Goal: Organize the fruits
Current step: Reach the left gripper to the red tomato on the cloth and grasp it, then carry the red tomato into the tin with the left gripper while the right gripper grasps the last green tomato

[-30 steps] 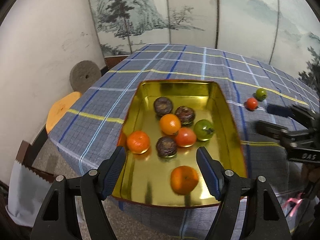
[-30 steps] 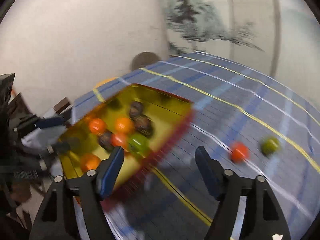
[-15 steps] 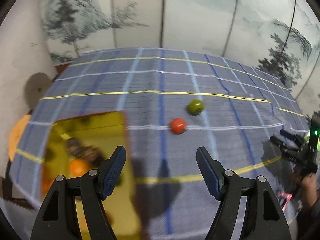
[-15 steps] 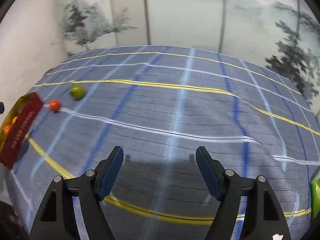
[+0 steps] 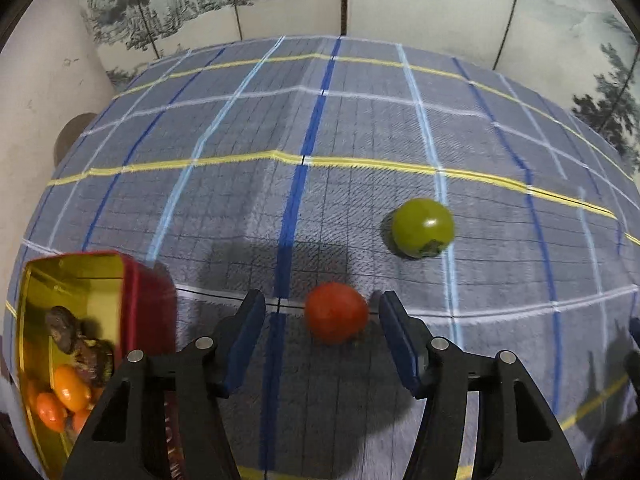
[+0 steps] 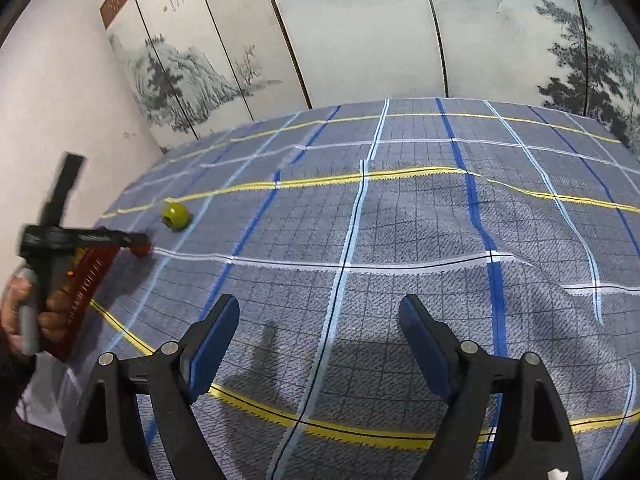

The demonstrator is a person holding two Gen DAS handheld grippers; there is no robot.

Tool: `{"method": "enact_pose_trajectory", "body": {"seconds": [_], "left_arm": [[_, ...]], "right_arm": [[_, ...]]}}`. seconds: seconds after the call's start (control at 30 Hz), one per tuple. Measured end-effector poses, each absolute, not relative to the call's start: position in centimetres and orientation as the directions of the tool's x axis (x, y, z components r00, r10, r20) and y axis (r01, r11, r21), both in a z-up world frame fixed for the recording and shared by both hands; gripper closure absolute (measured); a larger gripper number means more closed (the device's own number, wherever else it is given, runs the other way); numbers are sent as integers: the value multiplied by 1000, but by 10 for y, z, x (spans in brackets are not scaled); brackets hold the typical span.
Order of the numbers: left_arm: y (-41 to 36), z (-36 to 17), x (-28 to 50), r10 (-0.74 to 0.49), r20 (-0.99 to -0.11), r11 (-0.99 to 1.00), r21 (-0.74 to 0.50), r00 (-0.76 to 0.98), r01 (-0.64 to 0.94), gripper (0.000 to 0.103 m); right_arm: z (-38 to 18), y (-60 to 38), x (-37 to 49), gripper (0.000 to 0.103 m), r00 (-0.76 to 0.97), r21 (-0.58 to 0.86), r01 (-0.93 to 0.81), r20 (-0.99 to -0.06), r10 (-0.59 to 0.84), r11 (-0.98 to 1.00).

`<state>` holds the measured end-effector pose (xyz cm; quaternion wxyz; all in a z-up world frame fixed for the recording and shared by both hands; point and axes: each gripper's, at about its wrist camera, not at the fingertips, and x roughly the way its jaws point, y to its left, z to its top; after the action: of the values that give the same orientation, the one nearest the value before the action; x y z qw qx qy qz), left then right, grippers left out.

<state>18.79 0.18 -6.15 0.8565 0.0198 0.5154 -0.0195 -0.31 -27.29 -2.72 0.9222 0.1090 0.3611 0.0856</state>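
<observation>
A red tomato (image 5: 336,312) lies on the plaid tablecloth (image 5: 320,160), between the fingers of my left gripper (image 5: 322,320). Its jaws are closing; a gap still shows on the left side, and the right pad (image 5: 394,328) sits very near the fruit. A green tomato (image 5: 423,227) rests beyond it to the right. The red tin (image 5: 148,300) with a gold inside stands at lower left and holds several orange and dark fruits. In the right wrist view, my right gripper (image 6: 320,332) hovers over bare cloth, jaws opening and empty. The green tomato (image 6: 175,216), the tin (image 6: 86,280) and the left gripper (image 6: 136,242) are far to its left.
A painted folding screen (image 6: 360,40) stands behind the table, and a white wall (image 6: 60,100) is on the left. A person's hand (image 6: 16,312) holds the left gripper's handle near the table's left edge. The plaid cloth (image 6: 440,220) stretches wide to the right.
My left gripper has swung right from over the tin to the red tomato and come lower, with its jaws narrower. My right gripper has turned away from the tin, and its jaws are wider.
</observation>
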Motion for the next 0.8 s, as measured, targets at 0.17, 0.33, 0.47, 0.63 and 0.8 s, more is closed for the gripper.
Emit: {"method": "enact_pose_trajectory", "body": {"seconds": [0.17, 0.33, 0.47, 0.63, 0.8], "left_arm": [[-4, -67, 181, -39, -858, 997, 1, 513, 77, 72], [-8, -48, 145, -108, -835, 993, -65, 539, 99, 72], [4, -23, 112, -157, -820, 988, -124, 551, 97, 71], [20, 4, 75, -173, -800, 985, -135, 575, 108, 71], [42, 14, 59, -169, -793, 985, -145, 585, 88, 71]], "right_arm": [[-26, -276, -6, 19, 734, 289, -89, -628, 259, 953], [-27, -278, -5, 18, 729, 302, -77, -633, 260, 950], [-29, -272, -1, 17, 713, 264, -64, -662, 229, 962], [-27, -245, 12, 17, 670, 215, -130, -701, 246, 968], [-9, -199, 36, 17, 657, 201, -266, -678, 330, 943]]}}
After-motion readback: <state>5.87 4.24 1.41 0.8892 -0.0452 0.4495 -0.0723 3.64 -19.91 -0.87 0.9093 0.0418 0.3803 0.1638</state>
